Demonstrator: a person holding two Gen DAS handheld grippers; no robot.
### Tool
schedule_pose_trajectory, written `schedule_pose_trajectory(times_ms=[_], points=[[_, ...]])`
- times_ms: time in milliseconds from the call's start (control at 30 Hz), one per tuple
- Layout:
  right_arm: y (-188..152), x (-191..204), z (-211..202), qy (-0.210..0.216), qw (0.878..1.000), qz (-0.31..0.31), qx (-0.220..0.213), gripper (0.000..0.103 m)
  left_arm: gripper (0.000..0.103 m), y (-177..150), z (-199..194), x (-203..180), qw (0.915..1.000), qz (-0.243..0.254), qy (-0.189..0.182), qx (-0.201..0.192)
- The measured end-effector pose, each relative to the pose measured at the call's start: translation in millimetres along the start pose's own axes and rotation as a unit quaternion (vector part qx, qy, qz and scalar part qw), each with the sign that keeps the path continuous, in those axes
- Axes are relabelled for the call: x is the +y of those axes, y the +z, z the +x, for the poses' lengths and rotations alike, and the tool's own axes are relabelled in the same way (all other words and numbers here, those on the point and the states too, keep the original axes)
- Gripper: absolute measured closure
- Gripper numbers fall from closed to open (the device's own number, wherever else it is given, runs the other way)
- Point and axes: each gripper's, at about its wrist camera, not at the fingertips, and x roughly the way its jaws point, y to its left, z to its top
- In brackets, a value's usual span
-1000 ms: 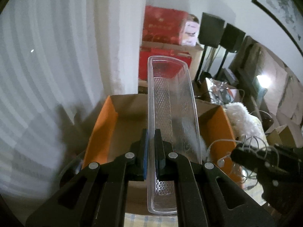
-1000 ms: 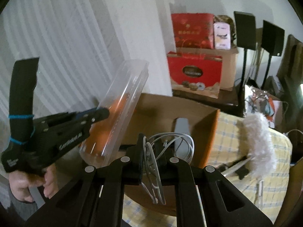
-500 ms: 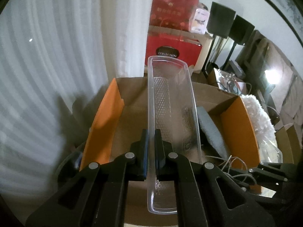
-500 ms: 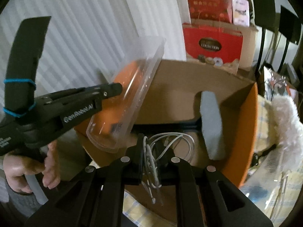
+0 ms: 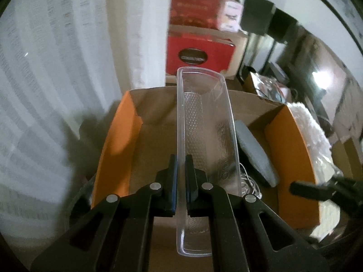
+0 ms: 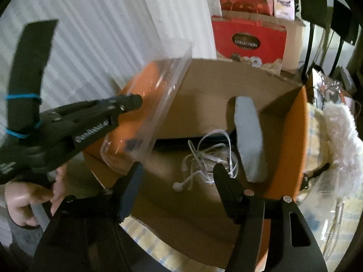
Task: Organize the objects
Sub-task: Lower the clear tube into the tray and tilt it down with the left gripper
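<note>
My left gripper (image 5: 180, 165) is shut on the side wall of a long clear plastic tray (image 5: 204, 122) and holds it over an open orange cardboard box (image 5: 115, 140). In the right wrist view the clear tray (image 6: 154, 104) hangs tilted over the left side of the box (image 6: 292, 140), with the left gripper (image 6: 133, 100) on it. My right gripper (image 6: 179, 172) is open above the box. A tangled white earphone cable (image 6: 208, 156) lies on the box floor just beyond it, beside a grey sponge block (image 6: 249, 140). The grey block (image 5: 254, 154) also shows in the left wrist view.
A white fluffy duster (image 6: 340, 133) lies right of the box on a checked cloth (image 6: 145, 235). Red gift boxes (image 6: 249, 38) stand behind the box. White curtains (image 6: 102, 34) hang at the left. Clear plastic wrapping (image 5: 326, 165) lies at the right.
My right gripper has opened and let go of the white earphone cable, which now lies in the box. My left gripper has kept hold of the clear tray and moved further over the box.
</note>
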Motion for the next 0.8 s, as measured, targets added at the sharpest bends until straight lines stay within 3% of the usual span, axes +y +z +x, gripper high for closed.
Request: schedule_pose_trajectory(times_ms=[267,500,667,700,733,800], points=[[2.5,-3.6,-40.4,0.002,0.999,-0.002,-0.046,0.031,0.098,11.2,16.7,-5.5,0.9972,0.067,-0.001,0.032],[-0.1,-14.7,-42.5,0.002,0.999,0.004,-0.048,0.031,0.098,6.0,43.7,-12.7,0.9898,0.117,-0.005,0.081],[-3.9,-15.6,-44.4,0.002,0.999,0.002,-0.049,0.031,0.095,1.6,59.2,-14.8,0.9841,0.140,0.015,0.109],[-4.7,-15.8,-45.2,0.003,0.999,0.001,-0.049,0.031,0.084,2.7,58.9,-14.0,0.9843,0.138,0.026,0.107],[-5.2,-16.3,-45.4,0.003,0.999,0.001,-0.050,0.031,0.064,4.2,57.2,-12.7,0.9852,0.134,0.035,0.101],[-6.5,-17.3,-46.2,0.004,0.999,0.002,-0.051,0.031,0.043,6.4,48.6,-9.9,0.9877,0.126,0.048,0.080]])
